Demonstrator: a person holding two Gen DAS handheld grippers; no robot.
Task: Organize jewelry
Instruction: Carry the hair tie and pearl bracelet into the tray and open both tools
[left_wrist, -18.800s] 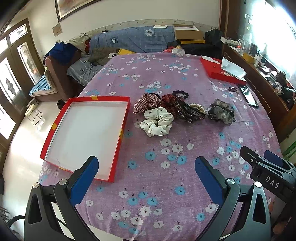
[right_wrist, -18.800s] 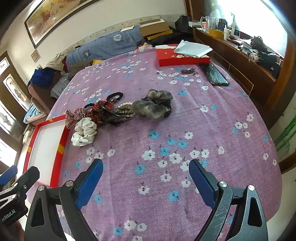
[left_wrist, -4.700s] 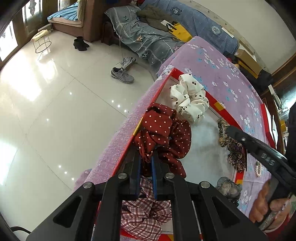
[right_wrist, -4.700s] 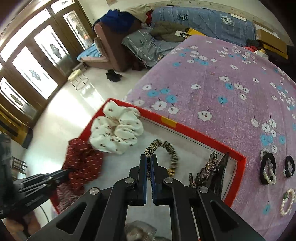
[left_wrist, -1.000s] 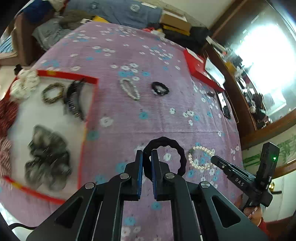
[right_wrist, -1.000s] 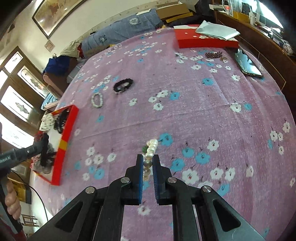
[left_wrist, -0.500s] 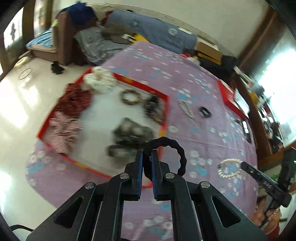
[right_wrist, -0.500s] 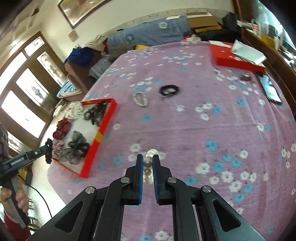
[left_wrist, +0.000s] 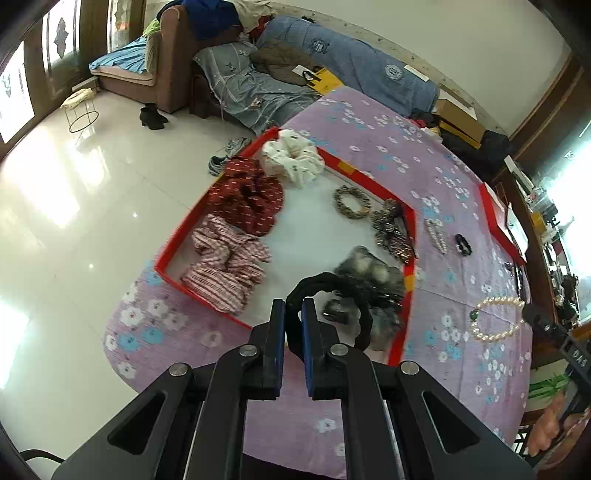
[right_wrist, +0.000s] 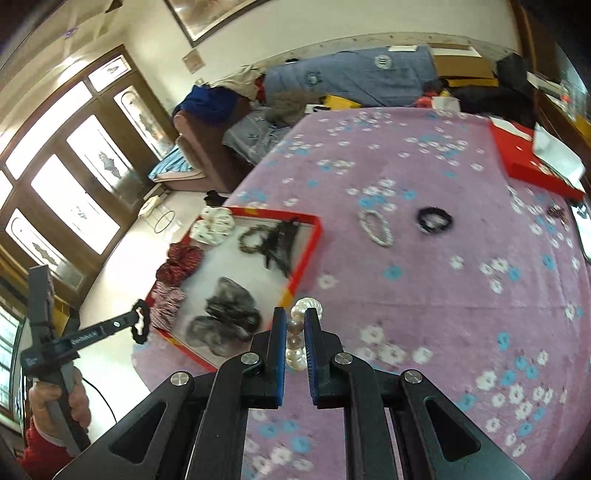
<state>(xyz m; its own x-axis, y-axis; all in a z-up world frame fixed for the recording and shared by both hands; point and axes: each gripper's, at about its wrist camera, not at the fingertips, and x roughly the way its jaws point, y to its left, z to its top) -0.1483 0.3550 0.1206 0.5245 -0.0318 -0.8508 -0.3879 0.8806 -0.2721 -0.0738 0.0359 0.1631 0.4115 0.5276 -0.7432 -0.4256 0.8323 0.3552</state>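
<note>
- Black hair tie (left_wrist: 332, 295) is pinched in the left gripper (left_wrist: 293, 317), above the red tray's (left_wrist: 400, 332) near edge.
- Pearl bracelet (right_wrist: 301, 332) is clamped in the right gripper (right_wrist: 295, 332), angled down over the tablecloth (right_wrist: 424, 295) beside the tray.

Inside the red tray (left_wrist: 369, 181) lie four fabric scrunchies: one white (left_wrist: 291, 157), one dark red dotted (left_wrist: 247, 201), one red-striped (left_wrist: 225, 262), one grey (left_wrist: 369, 275). Also inside it are one leopard-print hair tie (left_wrist: 352, 202) and a cluster of dark hair clips (left_wrist: 393, 232), too blurred to count. Outside the tray on the cloth lie one pearl bracelet (right_wrist: 376, 226) and one black hair tie (right_wrist: 434, 218). Held above the tray's near edge are one black scrunchie (left_wrist: 332, 299) and one pearl bracelet (left_wrist: 495, 319).
</note>
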